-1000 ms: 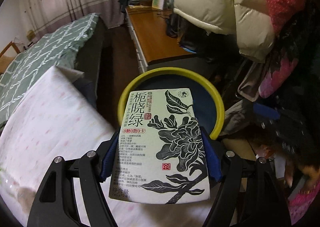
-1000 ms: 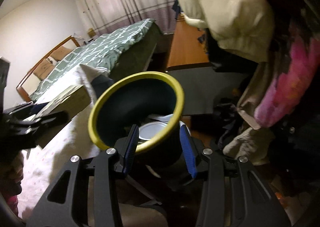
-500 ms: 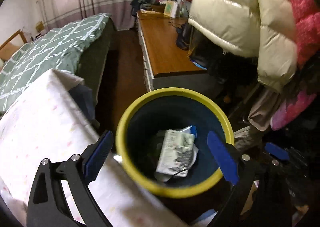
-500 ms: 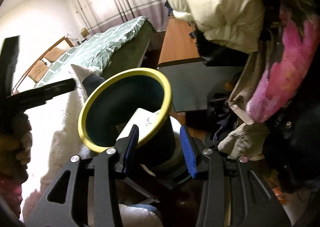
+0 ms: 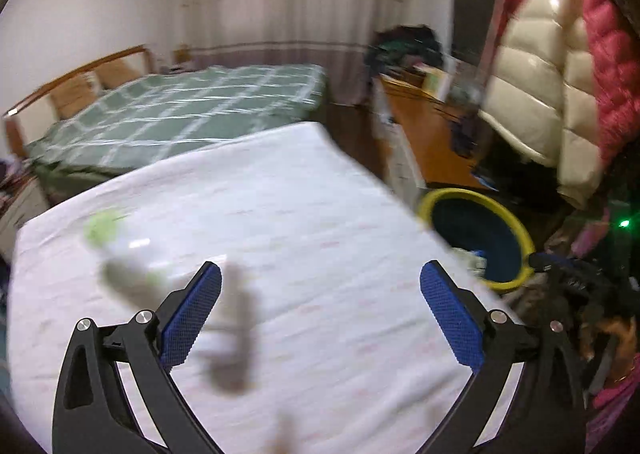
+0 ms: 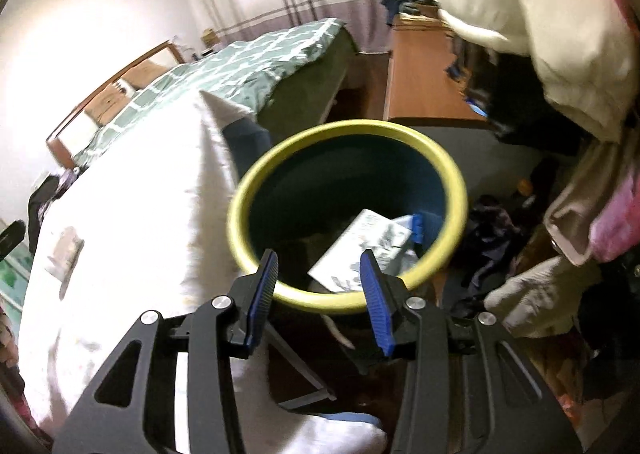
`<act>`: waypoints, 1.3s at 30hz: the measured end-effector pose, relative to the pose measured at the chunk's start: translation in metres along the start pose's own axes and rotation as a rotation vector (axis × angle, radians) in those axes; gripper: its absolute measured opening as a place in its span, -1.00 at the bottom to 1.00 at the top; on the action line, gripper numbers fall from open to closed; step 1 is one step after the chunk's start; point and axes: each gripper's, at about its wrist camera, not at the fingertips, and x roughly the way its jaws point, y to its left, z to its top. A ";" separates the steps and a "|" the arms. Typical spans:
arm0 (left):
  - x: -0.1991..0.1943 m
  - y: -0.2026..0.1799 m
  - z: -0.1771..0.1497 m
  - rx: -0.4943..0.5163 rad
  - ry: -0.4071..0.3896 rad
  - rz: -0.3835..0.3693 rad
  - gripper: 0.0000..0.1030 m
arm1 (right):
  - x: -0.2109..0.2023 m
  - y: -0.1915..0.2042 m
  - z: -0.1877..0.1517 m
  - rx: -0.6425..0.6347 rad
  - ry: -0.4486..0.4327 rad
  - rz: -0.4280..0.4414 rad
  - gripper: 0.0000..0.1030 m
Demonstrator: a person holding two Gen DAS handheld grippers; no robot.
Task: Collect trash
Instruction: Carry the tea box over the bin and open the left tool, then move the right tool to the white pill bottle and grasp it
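A dark blue bin with a yellow rim (image 6: 448, 174) is held by my right gripper (image 6: 318, 270), shut on its near rim. Inside lies the white carton with black flowers (image 6: 360, 246) beside a blue scrap. The bin also shows in the left wrist view (image 5: 516, 222), beside the white table. My left gripper (image 5: 320, 286) is open and empty above the white tablecloth (image 5: 300, 214). A blurred clear bottle with a green cap (image 5: 120, 246) lies on the cloth, left of the left fingertip. A small flat wrapper (image 6: 64, 250) lies on the cloth in the right wrist view.
A bed with a green checked cover (image 5: 180, 114) stands behind the table. A wooden desk (image 5: 432, 146) stands at the right. Puffy jackets (image 5: 552, 94) hang above the bin. Clothes lie piled on the floor (image 6: 520, 286) at the right.
My left gripper opened and dropped the carton into the bin, then swung left over the white table. My right gripper still holds the bin.
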 end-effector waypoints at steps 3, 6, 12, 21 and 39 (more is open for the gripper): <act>-0.012 0.050 -0.016 -0.045 -0.015 0.111 0.90 | -0.001 0.027 0.005 -0.037 -0.008 0.017 -0.18; -0.019 0.102 -0.032 -0.124 -0.016 0.190 0.90 | -0.002 0.056 0.007 -0.081 -0.012 0.040 -0.11; -0.026 0.176 -0.057 -0.212 -0.045 0.348 0.90 | 0.002 0.128 0.007 -0.191 0.001 0.120 -0.11; -0.025 0.223 -0.086 -0.305 -0.041 0.380 0.90 | 0.019 0.254 -0.009 -0.362 0.056 0.254 -0.11; -0.036 0.219 -0.084 -0.360 -0.079 0.366 0.90 | 0.064 0.337 -0.003 -0.805 0.118 0.389 0.67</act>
